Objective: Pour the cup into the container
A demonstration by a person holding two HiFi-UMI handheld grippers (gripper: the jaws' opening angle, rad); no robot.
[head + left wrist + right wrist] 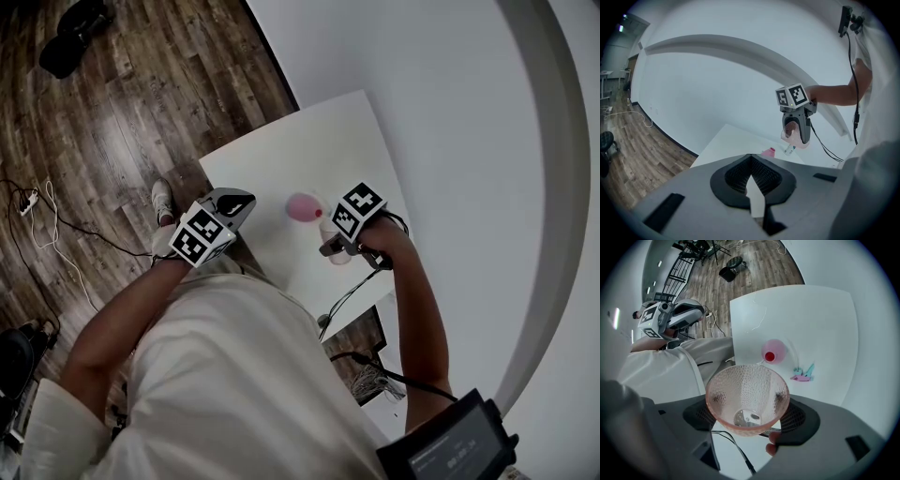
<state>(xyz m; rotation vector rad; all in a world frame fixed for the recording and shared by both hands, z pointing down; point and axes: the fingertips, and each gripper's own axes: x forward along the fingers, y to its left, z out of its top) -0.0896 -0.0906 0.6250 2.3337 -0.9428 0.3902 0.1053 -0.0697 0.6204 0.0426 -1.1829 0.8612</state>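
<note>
Pink and dimpled, the cup (pixel 740 385) sits pinched between my right gripper's (pixel 746 398) jaws, raised just on my side of the pink container (pixel 774 352), while my left gripper (pixel 750 161), farther from that container, keeps nothing between jaws pressed together.

The cup (pixel 740 387) in your right tongs (pixel 749 414) is pale translucent pink, dimpled all over. Beyond the tongs, the container (pixel 774 352) is pink with a red centre, on a white desk (pixel 825 324). Each marker cube (pixel 359 209) shows black-and-white squares. The floor (pixel 112 112) is dark brown woodgrain.
</note>
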